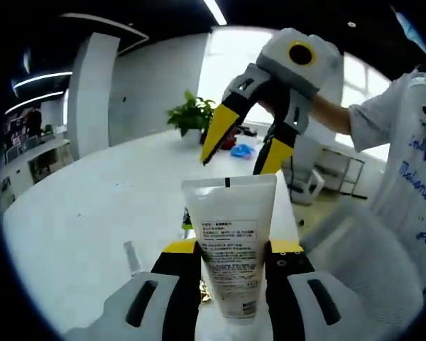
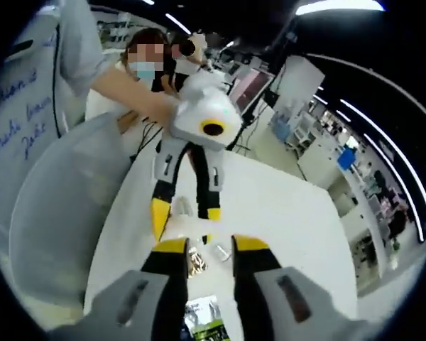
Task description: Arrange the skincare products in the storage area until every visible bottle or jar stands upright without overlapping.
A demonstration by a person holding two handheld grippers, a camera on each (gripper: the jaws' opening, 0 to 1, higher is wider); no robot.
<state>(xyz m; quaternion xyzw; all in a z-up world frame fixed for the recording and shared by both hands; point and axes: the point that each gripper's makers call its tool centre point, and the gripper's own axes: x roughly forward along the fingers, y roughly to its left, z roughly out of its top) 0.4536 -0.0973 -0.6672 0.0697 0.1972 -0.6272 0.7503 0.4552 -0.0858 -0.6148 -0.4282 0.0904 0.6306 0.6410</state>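
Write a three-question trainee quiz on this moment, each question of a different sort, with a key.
1. True or false: the left gripper is shut on the white tube.
2. The right gripper in the left gripper view is: A) open above the tube, B) shut on a jar, C) lying on the table.
3. Fill in: at the far end of the white table stands a green ____.

Key: 1 true. 2 A. 3 plant.
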